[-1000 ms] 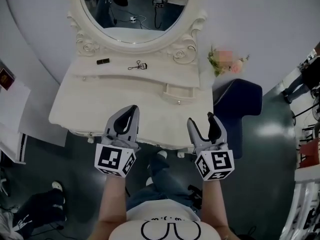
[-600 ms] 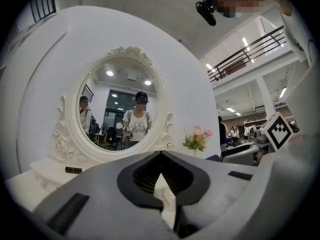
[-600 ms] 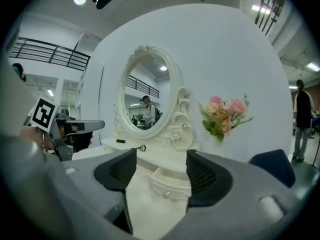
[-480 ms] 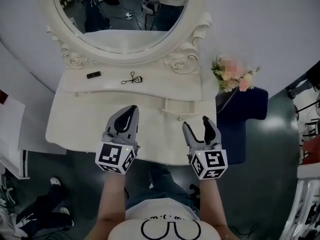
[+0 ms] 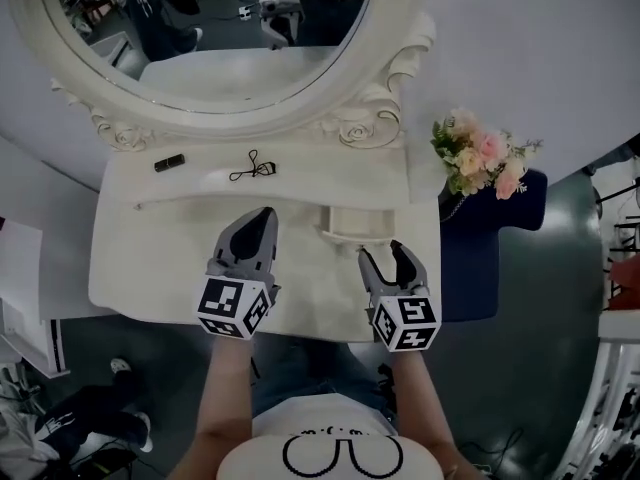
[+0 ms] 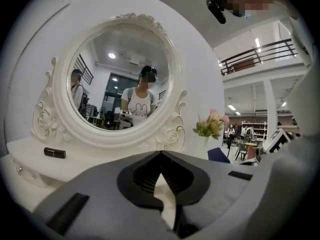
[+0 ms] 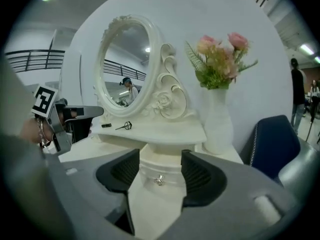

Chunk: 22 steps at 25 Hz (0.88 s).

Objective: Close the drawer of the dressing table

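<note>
The white dressing table (image 5: 150,268) has a small drawer (image 5: 357,224) pulled out of its raised shelf at the right. My right gripper (image 5: 383,254) hovers over the tabletop just in front of that drawer. Its jaws are open and closing, with nothing between the pads. In the right gripper view the drawer front (image 7: 167,170) and its small knob (image 7: 159,180) show beyond my right gripper (image 7: 160,154). My left gripper (image 5: 262,216) is shut and empty over the tabletop, left of the drawer. My left gripper (image 6: 161,154) faces the oval mirror (image 6: 120,79).
A black tube (image 5: 169,163) and an eyelash curler (image 5: 250,170) lie on the shelf under the mirror (image 5: 210,28). A vase of pink flowers (image 5: 485,158) stands at the table's right end. A dark blue chair (image 5: 490,238) is right of the table.
Both grippers have moved forward over the tabletop toward the shelf. The right one has sunk and now sits just before the drawer, with its jaws a little narrower.
</note>
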### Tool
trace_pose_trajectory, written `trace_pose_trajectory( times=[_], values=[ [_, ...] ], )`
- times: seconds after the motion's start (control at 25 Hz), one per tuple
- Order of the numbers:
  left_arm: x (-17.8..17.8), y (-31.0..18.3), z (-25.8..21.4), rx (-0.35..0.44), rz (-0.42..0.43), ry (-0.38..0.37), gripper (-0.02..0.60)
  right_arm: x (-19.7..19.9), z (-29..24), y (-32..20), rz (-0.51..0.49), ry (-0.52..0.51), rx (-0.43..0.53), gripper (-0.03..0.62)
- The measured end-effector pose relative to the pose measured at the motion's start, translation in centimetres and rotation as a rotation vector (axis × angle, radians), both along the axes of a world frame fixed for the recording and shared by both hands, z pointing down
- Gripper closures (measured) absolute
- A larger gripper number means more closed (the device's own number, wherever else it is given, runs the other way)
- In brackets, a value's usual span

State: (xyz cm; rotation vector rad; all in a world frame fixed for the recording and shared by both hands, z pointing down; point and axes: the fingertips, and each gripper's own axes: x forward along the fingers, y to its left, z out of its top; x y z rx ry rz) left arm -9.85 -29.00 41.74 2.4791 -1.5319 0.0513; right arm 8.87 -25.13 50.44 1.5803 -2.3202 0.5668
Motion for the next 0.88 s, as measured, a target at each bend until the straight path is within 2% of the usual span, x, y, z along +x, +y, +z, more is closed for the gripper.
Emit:
trace_pose_trajectory(
  times=[0.44,0.88],
  values=[
    [-0.7,-0.2,4.5,-0.106,0.089,-0.002,0.583,-1.3,6.1,1.6,0.095,-0.007,-0.172,0.364],
    [-1.3,-0.1,7.0,-0.143,0.143,0.002,0.584,-1.7,8.5,-0.1,0.159,0.008,-0.192,0.394]
  ],
)
